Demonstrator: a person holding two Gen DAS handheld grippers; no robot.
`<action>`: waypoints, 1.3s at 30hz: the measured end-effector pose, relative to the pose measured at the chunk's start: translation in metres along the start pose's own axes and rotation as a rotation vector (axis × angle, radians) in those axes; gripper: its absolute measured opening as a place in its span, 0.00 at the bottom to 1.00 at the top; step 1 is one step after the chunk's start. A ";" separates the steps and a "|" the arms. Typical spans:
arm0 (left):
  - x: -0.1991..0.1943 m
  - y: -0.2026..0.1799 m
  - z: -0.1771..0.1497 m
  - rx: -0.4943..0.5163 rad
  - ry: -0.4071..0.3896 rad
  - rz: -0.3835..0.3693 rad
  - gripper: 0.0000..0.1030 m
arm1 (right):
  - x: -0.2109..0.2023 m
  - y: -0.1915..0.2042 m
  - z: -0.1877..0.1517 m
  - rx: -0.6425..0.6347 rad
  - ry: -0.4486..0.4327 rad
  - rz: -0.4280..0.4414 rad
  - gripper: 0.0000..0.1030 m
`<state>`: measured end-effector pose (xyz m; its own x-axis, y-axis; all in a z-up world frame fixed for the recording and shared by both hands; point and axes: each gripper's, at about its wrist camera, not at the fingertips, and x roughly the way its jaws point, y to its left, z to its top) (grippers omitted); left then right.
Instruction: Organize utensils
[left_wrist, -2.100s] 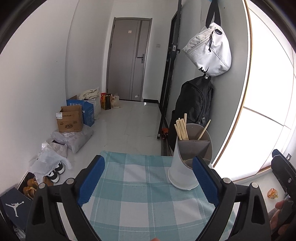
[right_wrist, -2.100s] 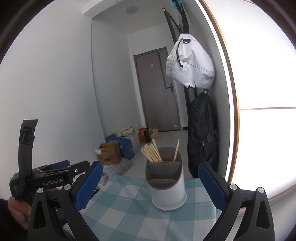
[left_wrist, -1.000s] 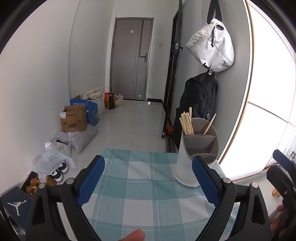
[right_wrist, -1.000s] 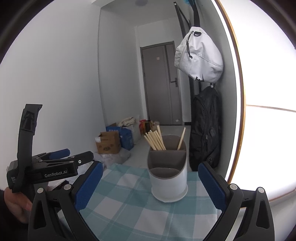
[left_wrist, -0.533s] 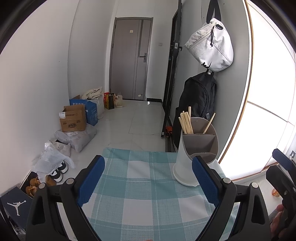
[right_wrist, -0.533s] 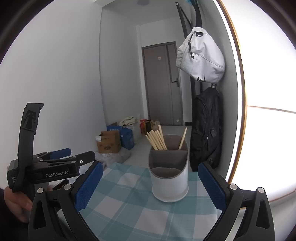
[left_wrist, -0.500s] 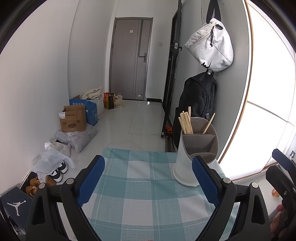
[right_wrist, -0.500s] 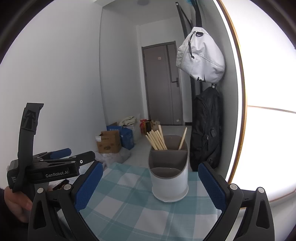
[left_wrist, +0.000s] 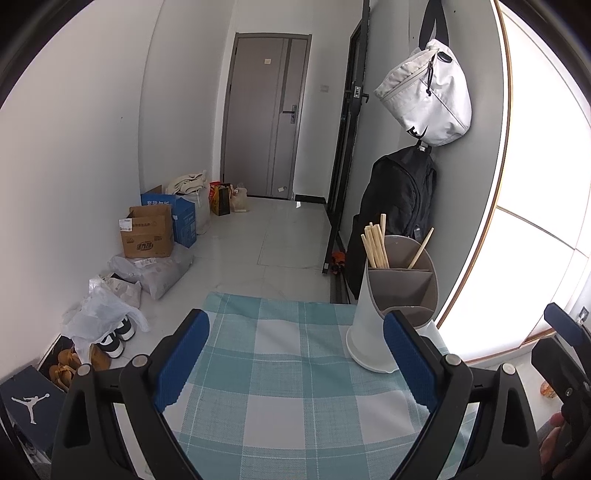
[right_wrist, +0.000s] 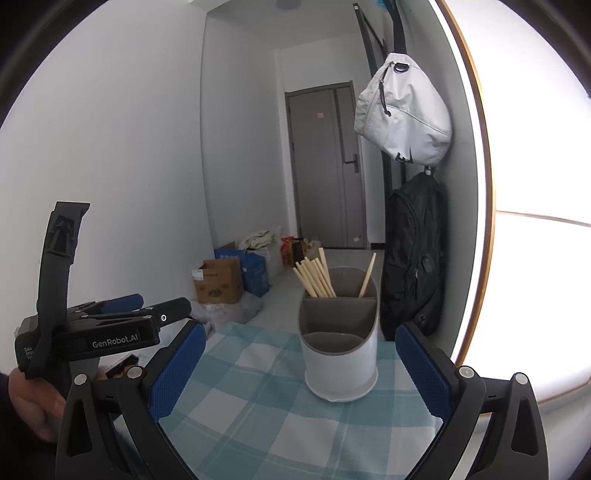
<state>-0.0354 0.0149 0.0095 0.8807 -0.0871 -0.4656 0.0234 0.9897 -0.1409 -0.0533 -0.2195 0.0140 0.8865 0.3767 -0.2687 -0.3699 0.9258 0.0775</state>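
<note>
Since two seconds back, holder (right_wrist: 340, 332) rose in right view; we barely shifted. Left gripper (left_wrist: 295, 354) spread wide, empty, over checked cloth (left_wrist: 288, 376). Holder upright at cloth's far right edge, chopsticks (right_wrist: 314, 278) in back compartments. Right gripper (right_wrist: 301, 369) spread, empty, holder dead ahead, so nearer. Boxes (left_wrist: 147, 236) left, backpack (left_wrist: 402, 195) behind.

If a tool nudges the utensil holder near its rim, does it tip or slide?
Probably tips: the holder is tall for its narrow base. It looks like light plastic, holding only chopsticks in the back compartments, so little weight steadies it. The checked cloth under it may grip or bunch rather than let it slide.
</note>
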 end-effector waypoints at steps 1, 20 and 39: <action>0.000 0.000 0.000 0.002 0.002 0.002 0.90 | 0.000 0.000 0.000 -0.001 0.000 0.000 1.00; -0.003 -0.011 -0.004 0.063 -0.010 0.000 0.90 | -0.001 -0.001 0.000 0.007 0.000 -0.014 1.00; -0.003 -0.014 -0.005 0.072 -0.019 0.010 0.90 | -0.002 0.000 0.001 0.012 0.004 -0.013 1.00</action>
<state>-0.0410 0.0012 0.0082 0.8897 -0.0759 -0.4502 0.0483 0.9962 -0.0725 -0.0549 -0.2202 0.0152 0.8899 0.3648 -0.2739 -0.3552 0.9308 0.0860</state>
